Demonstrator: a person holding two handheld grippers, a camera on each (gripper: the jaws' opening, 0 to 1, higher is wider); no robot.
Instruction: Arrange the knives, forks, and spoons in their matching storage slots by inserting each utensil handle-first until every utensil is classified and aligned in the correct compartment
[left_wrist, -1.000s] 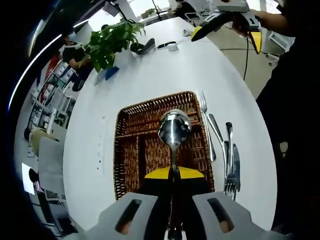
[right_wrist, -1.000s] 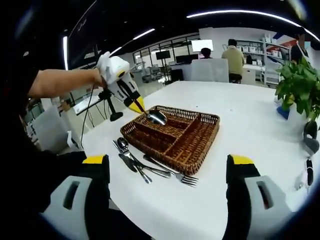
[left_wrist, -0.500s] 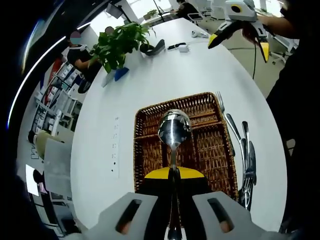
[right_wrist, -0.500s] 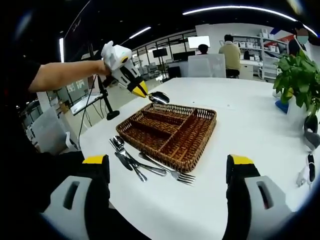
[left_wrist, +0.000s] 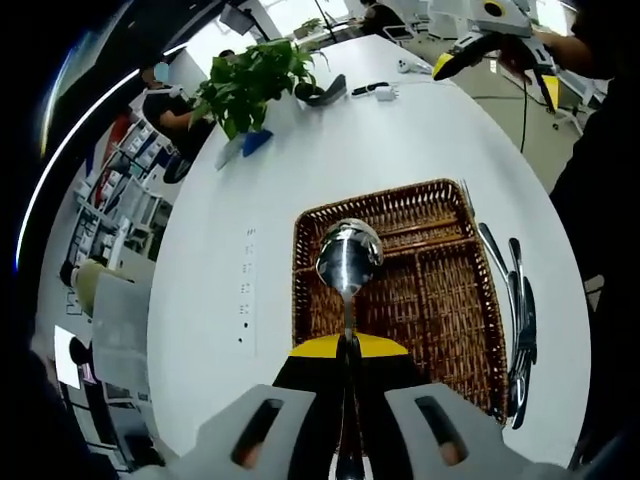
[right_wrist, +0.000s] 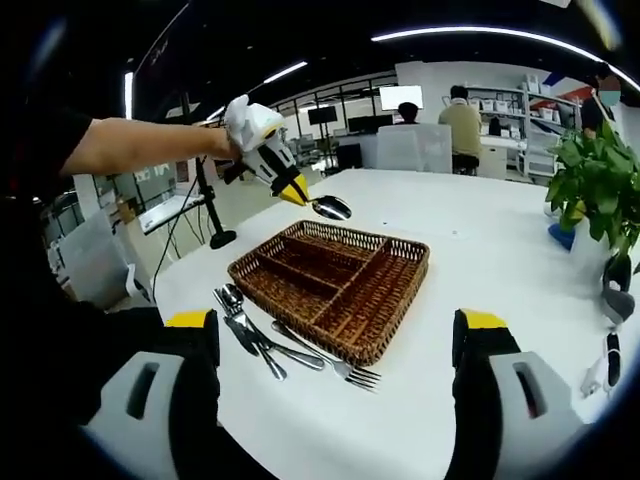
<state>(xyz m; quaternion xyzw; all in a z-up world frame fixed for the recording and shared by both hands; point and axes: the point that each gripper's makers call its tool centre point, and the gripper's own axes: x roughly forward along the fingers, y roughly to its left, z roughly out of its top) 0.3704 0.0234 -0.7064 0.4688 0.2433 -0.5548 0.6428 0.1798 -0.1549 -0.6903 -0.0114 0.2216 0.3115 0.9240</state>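
I worked at a big white table in an office. A green plant stood on it. Long lights glowed on the dark ceiling. People sat at desks far off.

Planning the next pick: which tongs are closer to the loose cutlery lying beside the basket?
Probably right. The right tongs sit open just short of the loose cutlery on the table. The left tongs, shut on the spoon, hang above the basket's far side.

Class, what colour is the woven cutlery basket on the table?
Brown wicker basket, clearest in the right gripper view.
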